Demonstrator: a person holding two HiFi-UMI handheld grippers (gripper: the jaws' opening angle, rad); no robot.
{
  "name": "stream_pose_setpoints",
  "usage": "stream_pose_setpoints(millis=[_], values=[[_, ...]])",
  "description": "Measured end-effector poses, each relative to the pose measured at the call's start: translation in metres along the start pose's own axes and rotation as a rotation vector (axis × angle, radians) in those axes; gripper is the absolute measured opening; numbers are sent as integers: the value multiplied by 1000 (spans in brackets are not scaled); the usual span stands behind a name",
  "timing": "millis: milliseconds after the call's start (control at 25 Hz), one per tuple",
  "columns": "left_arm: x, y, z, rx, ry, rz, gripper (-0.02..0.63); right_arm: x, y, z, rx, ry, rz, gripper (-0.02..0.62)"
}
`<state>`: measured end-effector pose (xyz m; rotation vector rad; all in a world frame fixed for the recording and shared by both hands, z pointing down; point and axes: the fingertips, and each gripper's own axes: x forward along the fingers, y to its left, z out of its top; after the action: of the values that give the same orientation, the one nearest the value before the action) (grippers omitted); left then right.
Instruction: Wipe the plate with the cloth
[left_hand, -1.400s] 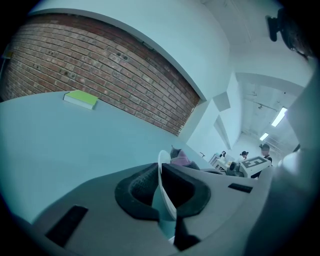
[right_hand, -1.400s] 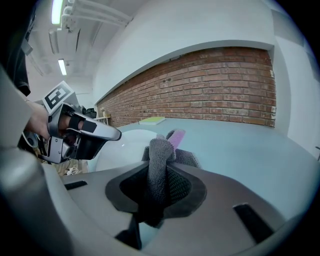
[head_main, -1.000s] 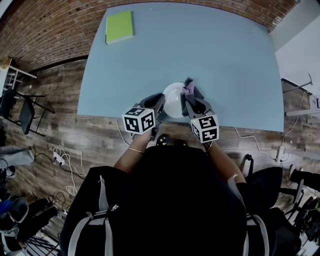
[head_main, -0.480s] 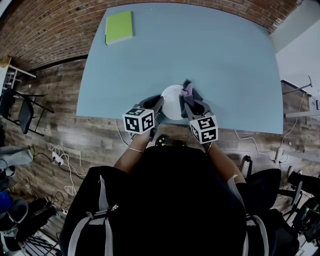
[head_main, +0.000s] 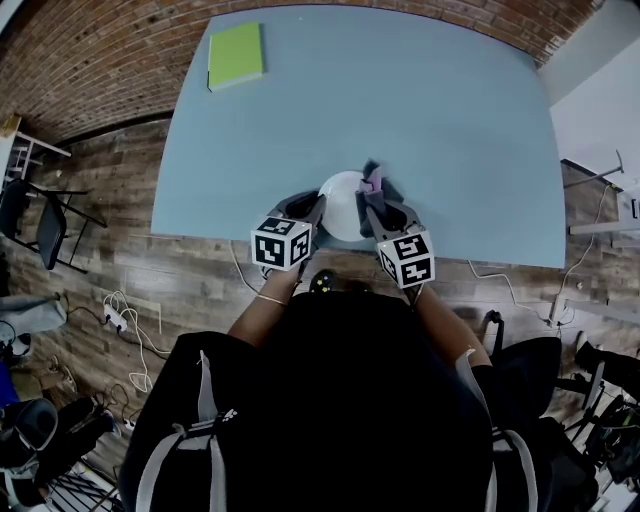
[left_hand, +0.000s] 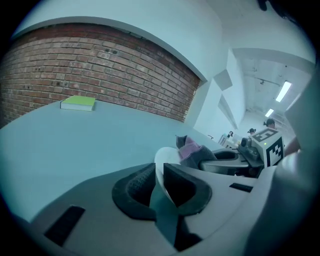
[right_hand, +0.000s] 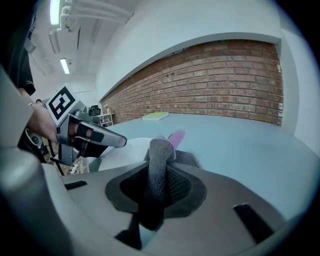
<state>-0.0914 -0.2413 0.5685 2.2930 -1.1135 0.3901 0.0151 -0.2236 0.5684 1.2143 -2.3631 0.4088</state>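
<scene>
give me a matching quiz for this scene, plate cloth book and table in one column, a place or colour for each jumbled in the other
Column one
1. plate
2. cloth
3. book
4. table

Column two
a. light blue all over
b. pinched in the right claw
c. white, by the table's near edge
d. green, at the table's far left corner

Pairs: 1-c, 2-b, 3-d, 4-a

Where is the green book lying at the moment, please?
In the head view, the green book lies at the table's far left corner, well away from the plate.
</scene>
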Motion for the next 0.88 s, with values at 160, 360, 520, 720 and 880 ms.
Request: stream_pose_setpoints(millis=[160,360,520,720,880], values=[[1,2,-6,30,22,9,46,0,0,0,-6,0,2,66],[2,2,-9,94,46,22,49,0,1,0,-9,2,3,66],[4,4,-16,193,82,38,51,1,2,1,-16,5,4,66],[5,6,-19,269,99,46,8,1,2,1,-21,8,1,66],[4,4,-18,268,94,42,8,0,1,1,-22,8,-4,66]])
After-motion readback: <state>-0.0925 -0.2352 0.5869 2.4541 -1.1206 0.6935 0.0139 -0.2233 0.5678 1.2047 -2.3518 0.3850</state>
